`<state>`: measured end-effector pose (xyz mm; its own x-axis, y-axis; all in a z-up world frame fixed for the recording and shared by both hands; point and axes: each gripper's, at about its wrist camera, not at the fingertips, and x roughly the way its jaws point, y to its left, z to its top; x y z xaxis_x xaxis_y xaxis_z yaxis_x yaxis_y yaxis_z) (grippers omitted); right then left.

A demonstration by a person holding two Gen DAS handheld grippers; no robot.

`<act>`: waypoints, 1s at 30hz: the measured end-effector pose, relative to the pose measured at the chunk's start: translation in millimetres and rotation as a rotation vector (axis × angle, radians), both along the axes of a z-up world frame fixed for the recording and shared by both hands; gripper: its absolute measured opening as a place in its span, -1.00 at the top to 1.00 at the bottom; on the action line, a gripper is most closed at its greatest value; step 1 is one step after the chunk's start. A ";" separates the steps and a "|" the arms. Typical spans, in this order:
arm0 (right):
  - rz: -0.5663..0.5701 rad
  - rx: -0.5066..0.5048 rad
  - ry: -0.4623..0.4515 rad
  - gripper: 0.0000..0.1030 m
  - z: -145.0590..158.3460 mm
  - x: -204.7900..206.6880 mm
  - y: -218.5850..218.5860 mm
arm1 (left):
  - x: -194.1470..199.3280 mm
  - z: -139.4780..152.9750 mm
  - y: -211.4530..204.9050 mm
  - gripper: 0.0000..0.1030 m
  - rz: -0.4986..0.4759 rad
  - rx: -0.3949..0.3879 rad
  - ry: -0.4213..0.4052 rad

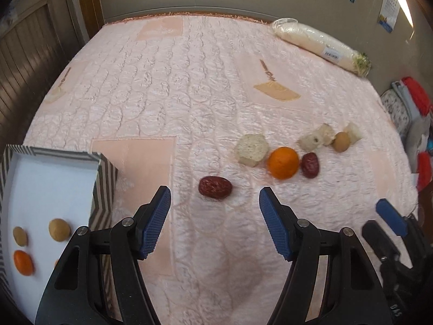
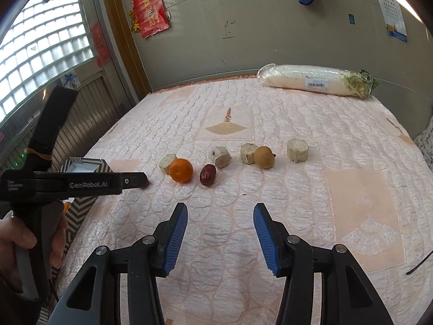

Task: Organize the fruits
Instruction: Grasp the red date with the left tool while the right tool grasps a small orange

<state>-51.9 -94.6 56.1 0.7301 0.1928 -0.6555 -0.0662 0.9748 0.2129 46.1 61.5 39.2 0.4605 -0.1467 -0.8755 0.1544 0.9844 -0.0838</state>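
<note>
My left gripper [image 1: 215, 195] is open, its fingertips level with a dark red jujube [image 1: 215, 187] that lies on the pink quilt between and just beyond them. Further right lie an orange [image 1: 283, 162], a second jujube [image 1: 310, 165], a brown longan [image 1: 341, 142] and several pale cut chunks [image 1: 251, 150]. A striped box [image 1: 104, 184] at the left holds two brown fruits [image 1: 59, 229] and an orange one [image 1: 23, 262]. My right gripper [image 2: 220, 218] is open and empty, short of the orange [image 2: 181, 170], jujube [image 2: 207, 174] and longan [image 2: 263, 157].
A wrapped white radish [image 2: 316, 80] lies at the bed's far edge by the wall. The left gripper's body [image 2: 67, 182] and the hand holding it fill the left of the right wrist view, in front of the striped box [image 2: 86, 165]. Clothes [image 1: 414, 108] are piled off the bed's right side.
</note>
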 end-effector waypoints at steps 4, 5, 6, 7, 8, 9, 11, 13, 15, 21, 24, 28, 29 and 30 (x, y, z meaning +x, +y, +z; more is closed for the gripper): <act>0.005 0.015 0.003 0.05 -2.0 3.7 0.5 | 9.1 -8.2 -3.3 -0.33 -0.008 0.000 0.012; 0.010 0.016 0.005 0.05 -2.5 4.8 2.0 | 10.6 -10.1 -4.1 -0.33 -0.012 0.001 0.015; 0.014 0.014 0.007 0.05 -2.8 5.7 3.2 | 11.5 -11.7 -5.3 -0.33 -0.022 -0.001 0.015; 0.019 0.010 0.008 0.05 -3.1 6.4 5.0 | 11.4 -12.6 -5.8 -0.26 -0.026 -0.002 0.012; 0.021 0.007 0.009 0.05 -3.2 6.8 6.1 | 10.9 -13.3 -5.6 0.16 -0.030 -0.007 0.006; 0.023 0.005 0.009 0.05 -3.3 7.3 6.7 | 11.4 -14.4 -5.8 0.38 -0.034 -0.010 0.010; 0.025 0.007 0.011 0.05 -3.5 8.6 7.4 | 11.6 -14.7 -4.6 0.43 -0.035 -0.011 0.011; 0.029 0.010 0.013 0.05 -3.4 10.3 8.8 | 10.8 -13.0 -0.4 0.43 -0.024 -0.031 0.015; 0.040 0.011 0.013 0.05 -2.8 12.7 12.2 | 6.6 -8.5 2.6 0.44 -0.014 -0.032 0.003; 0.102 -0.041 0.003 0.05 -0.2 32.4 37.1 | -17.6 9.4 12.6 0.44 0.009 -0.031 -0.054; 0.139 -0.077 0.012 0.05 -2.2 46.6 50.8 | -27.7 14.3 19.1 0.43 0.014 -0.040 -0.069; 0.194 -0.176 0.010 0.05 -4.8 65.2 70.2 | -38.2 22.0 29.9 0.43 0.026 -0.059 -0.087; 0.212 -0.203 0.008 0.05 -5.1 70.3 75.0 | -39.9 23.2 31.2 0.43 0.025 -0.059 -0.089; 0.234 -0.226 0.010 0.05 -6.3 74.9 80.2 | -41.4 24.2 32.2 0.43 0.023 -0.059 -0.092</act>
